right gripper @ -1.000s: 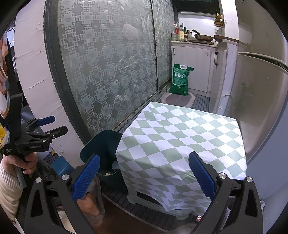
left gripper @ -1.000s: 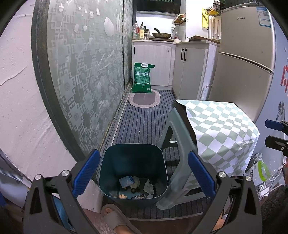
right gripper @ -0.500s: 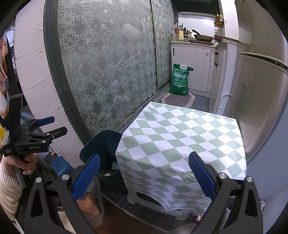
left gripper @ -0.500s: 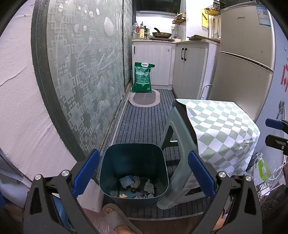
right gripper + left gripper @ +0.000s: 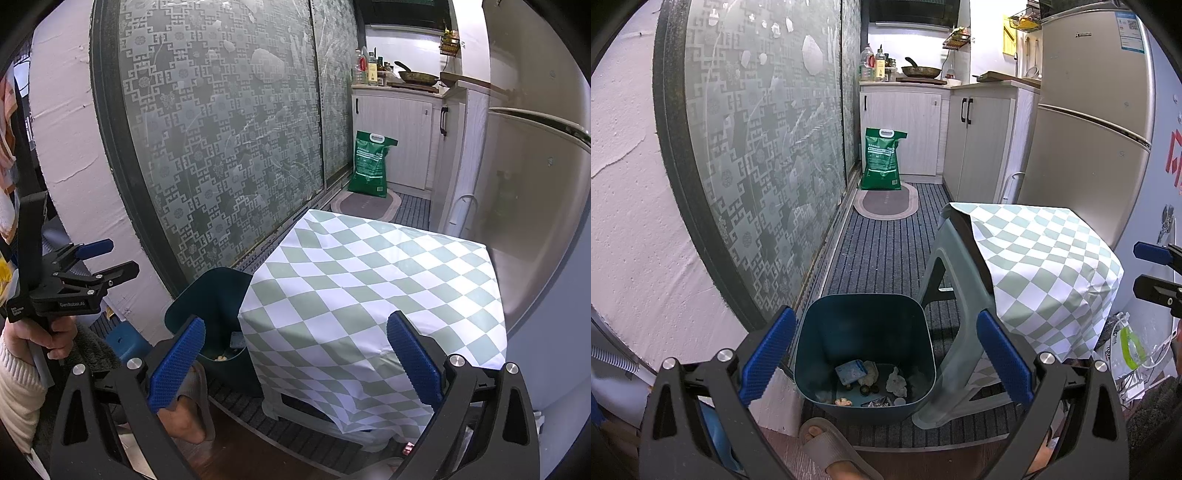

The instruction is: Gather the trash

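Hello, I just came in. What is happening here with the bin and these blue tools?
A person holds one pair of tongs in each hand and is collecting trash. The left tongs are open and empty, aimed down at the dark teal plastic bin on the floor, which already holds crumpled tissues and a small blue packet. The right tongs are also open and empty, facing the stool covered with a green-and-white checked cloth. No trash shows on the cloth.

One teal trash bin (image 5: 864,332), one stool (image 5: 945,280) under one checkered cloth (image 5: 369,288), one green bag (image 5: 882,158), one oval mat (image 5: 885,201), one fridge (image 5: 1089,122), two grippers.
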`<control>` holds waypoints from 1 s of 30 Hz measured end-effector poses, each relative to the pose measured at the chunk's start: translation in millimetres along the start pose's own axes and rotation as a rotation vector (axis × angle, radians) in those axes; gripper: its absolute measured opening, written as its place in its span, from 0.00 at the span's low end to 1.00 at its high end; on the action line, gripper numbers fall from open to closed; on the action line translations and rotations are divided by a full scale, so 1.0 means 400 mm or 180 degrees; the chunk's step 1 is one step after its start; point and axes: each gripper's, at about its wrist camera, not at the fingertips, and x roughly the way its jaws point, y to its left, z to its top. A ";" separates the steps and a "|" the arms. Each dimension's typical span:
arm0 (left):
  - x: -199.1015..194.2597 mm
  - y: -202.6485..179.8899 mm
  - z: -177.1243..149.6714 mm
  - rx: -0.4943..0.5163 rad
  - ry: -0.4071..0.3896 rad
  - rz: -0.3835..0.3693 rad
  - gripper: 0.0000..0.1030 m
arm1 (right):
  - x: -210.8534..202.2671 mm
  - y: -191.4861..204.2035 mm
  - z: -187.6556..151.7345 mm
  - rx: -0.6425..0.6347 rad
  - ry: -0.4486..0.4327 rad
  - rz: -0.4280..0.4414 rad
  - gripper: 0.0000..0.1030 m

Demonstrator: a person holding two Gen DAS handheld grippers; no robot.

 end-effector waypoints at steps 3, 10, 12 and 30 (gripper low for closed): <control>0.000 0.000 -0.001 0.0000 0.0003 -0.0001 0.97 | 0.001 0.001 0.000 0.0000 0.0001 -0.0001 0.97; -0.001 0.000 0.000 -0.0001 0.0002 0.0000 0.97 | 0.001 0.001 0.000 -0.0003 0.0002 0.0001 0.97; 0.000 0.000 0.000 -0.0001 0.0002 0.0002 0.97 | 0.001 0.002 0.001 -0.0005 0.0003 -0.0003 0.97; 0.000 -0.001 0.000 -0.0001 0.0007 0.0006 0.97 | 0.005 -0.001 -0.003 0.0001 0.0007 0.0014 0.97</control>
